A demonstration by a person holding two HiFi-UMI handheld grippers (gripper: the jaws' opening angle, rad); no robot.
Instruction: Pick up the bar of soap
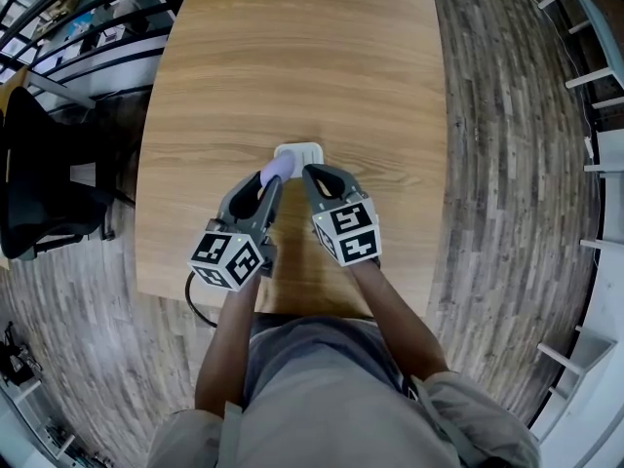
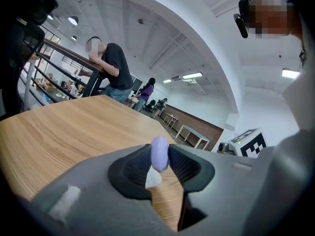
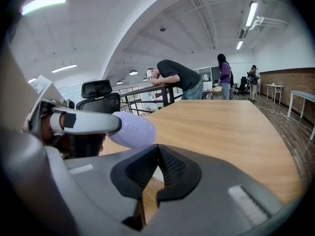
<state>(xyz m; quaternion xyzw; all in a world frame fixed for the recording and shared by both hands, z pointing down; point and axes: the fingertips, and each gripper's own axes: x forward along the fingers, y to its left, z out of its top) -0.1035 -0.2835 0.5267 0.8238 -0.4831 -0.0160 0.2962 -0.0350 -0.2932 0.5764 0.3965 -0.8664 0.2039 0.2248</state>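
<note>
To finish this lift well, the soap [image 2: 159, 153] should rise straight off the dish [image 1: 304, 150], with an even squeeze, since its rounded sides could slip. The left gripper [image 2: 160, 156] pinched the soap just above the dish on the surface [image 1: 292, 47]. The right gripper [image 3: 156, 154], jaws together and empty, hung beside the dish.

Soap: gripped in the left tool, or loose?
Gripped. The left tool has its jaws pressed on both sides of the purple soap.

White dish [image 1: 304, 149] partly hidden (behind soap [image 1: 276, 171]).
</note>
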